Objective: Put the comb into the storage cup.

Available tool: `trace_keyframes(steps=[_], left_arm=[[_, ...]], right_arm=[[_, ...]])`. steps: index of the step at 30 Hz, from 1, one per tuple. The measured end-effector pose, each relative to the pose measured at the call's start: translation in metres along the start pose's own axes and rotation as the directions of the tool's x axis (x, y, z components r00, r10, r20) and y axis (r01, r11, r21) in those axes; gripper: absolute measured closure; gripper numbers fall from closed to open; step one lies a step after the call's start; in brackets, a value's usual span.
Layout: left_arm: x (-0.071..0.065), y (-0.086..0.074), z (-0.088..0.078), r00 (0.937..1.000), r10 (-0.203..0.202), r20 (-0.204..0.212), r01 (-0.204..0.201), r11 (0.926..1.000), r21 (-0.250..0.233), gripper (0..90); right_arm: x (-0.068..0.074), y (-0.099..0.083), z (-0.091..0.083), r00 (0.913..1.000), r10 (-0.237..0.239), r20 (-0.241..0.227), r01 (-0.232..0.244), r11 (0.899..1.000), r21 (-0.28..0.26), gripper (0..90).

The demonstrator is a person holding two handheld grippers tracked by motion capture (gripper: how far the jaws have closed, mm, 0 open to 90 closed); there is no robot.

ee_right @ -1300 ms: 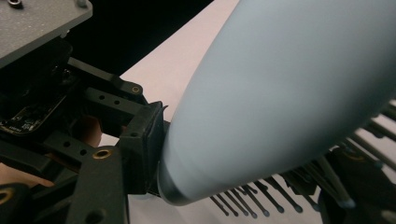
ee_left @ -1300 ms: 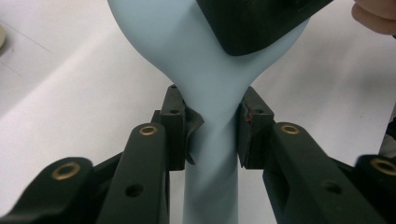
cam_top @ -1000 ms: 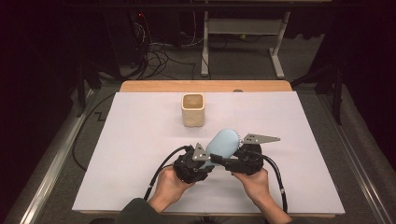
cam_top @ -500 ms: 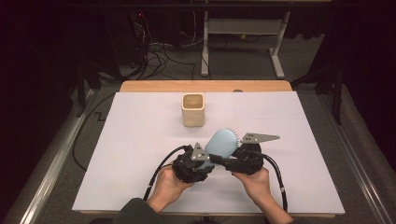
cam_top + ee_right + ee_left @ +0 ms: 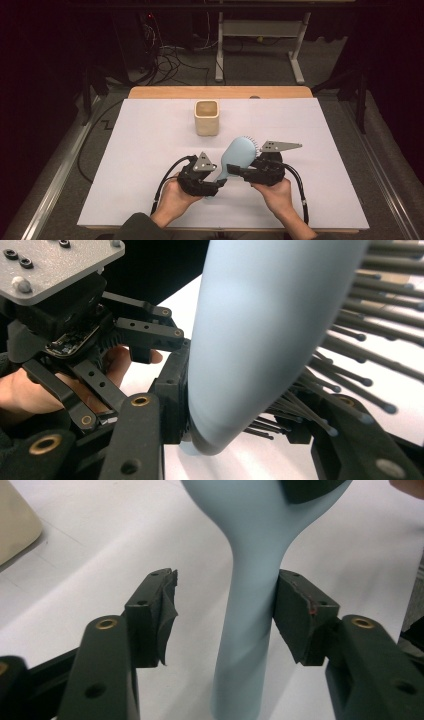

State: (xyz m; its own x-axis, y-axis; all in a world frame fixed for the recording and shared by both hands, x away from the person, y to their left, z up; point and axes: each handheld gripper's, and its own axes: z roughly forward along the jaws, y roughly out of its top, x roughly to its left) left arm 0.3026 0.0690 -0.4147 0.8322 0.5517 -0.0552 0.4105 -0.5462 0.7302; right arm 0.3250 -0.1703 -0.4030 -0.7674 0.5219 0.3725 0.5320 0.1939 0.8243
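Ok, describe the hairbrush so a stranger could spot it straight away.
Start at the white table cover and look near its front edge, between the person's two hands. The hairbrush lies there, pale blue with dark bristles, its head clamped in the right gripper and its handle between the open jaws of the left gripper. The only other loose item, a cream cup, stands farther back.

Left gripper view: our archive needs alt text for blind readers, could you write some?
A pale blue plastic hairbrush handle stands upright between the left gripper's two black jaws, which have just been opening; one pad sits at the handle, the other apart. White table cover lies behind, with a cream square cup at the edge.
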Motion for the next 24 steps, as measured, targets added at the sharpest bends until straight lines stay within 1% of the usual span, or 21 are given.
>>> trace_keyframes(steps=[2,3,6,10,13,16,21,24], left_arm=[[0.0,-0.002,-0.001,1.0,-0.003,0.003,0.003,0.9999,-0.01,42.2],[0.0,-0.002,-0.003,1.0,0.003,0.0,-0.003,1.0,-0.007,41.8],[0.0,-0.003,-0.006,0.9997,0.019,-0.017,-0.02,0.9996,-0.02,41.0],[0.003,-0.005,-0.011,0.9999,0.004,-0.015,-0.005,0.9994,-0.036,40.6],[0.005,-0.007,-0.014,0.9998,0.006,-0.018,-0.006,0.9992,-0.04,40.0],[0.007,-0.011,-0.017,0.9995,0.005,-0.031,-0.007,0.9987,-0.051,38.6],[0.014,-0.016,-0.024,0.999,-0.015,-0.042,0.012,0.9978,-0.065,37.9],[0.017,-0.019,-0.028,0.9982,-0.034,-0.05,0.03,0.9962,-0.081,37.4]], right_arm=[[0.0,0.0,0.0,1.0,-0.001,-0.004,0.001,1.0,0.0,55.9],[0.0,0.001,0.001,1.0,-0.002,-0.006,0.002,1.0,0.0,55.9],[0.0,0.001,0.0,1.0,-0.005,0.004,0.005,1.0,0.006,56.1],[-0.001,0.001,-0.002,0.9999,-0.005,0.015,0.005,1.0,0.012,56.1],[-0.001,0.002,-0.003,0.9999,-0.003,0.015,0.003,1.0,0.01,56.1],[-0.001,0.003,-0.004,0.9999,-0.003,0.011,0.003,1.0,0.008,56.1],[0.0,0.005,-0.005,0.9999,-0.011,0.012,0.011,1.0,0.013,56.1],[0.0,0.006,-0.006,0.9998,-0.011,0.017,0.011,1.0,0.014,56.1]])
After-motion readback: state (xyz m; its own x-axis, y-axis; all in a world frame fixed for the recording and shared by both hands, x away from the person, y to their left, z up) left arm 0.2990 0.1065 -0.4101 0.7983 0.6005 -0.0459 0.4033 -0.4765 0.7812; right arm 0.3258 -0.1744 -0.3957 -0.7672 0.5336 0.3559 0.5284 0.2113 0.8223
